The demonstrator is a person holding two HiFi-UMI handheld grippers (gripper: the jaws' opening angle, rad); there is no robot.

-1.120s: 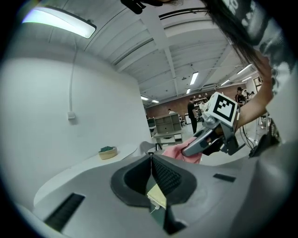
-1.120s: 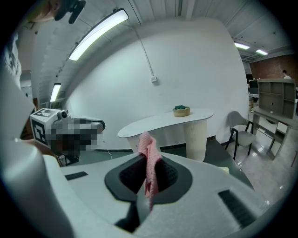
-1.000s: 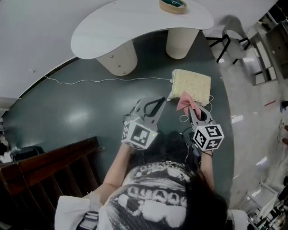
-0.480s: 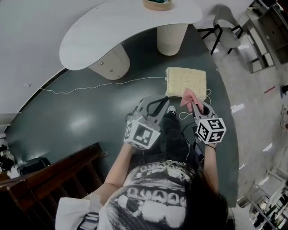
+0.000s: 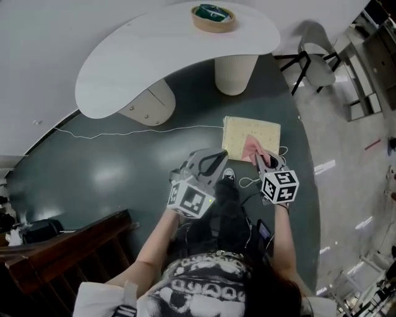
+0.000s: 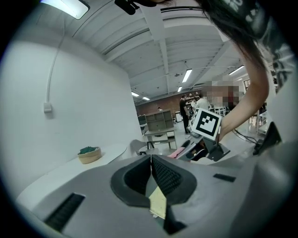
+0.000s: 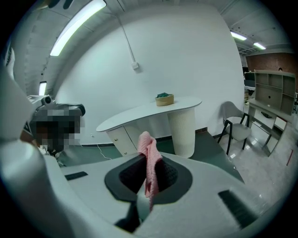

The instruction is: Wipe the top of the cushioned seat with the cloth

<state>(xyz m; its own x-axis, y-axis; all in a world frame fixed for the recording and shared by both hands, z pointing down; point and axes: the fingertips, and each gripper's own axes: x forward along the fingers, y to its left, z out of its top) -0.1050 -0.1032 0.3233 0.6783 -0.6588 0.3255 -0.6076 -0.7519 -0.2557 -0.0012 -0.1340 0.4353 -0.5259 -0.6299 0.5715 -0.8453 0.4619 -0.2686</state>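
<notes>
The cushioned seat (image 5: 252, 137) is a pale yellow square on the dark green floor, right of centre in the head view. A pink cloth (image 5: 252, 148) hangs over its near right part, pinched in my right gripper (image 5: 265, 161). In the right gripper view the cloth (image 7: 149, 163) stands up between the shut jaws. My left gripper (image 5: 213, 162) is held left of the seat above the floor; its jaws are shut with nothing between them (image 6: 151, 175). The seat is hidden in both gripper views.
A white kidney-shaped table (image 5: 148, 62) on two round pedestals stands beyond the seat, with a small basket (image 5: 213, 17) on it. A thin white cable (image 5: 124, 132) runs across the floor to the seat. A grey chair (image 5: 315, 65) is at the right; dark wooden furniture (image 5: 62, 247) at the lower left.
The head view has shifted, so seat and table sit lower in the frame. My right gripper has carried the pink cloth further over the seat's top. The left gripper stays shut.
</notes>
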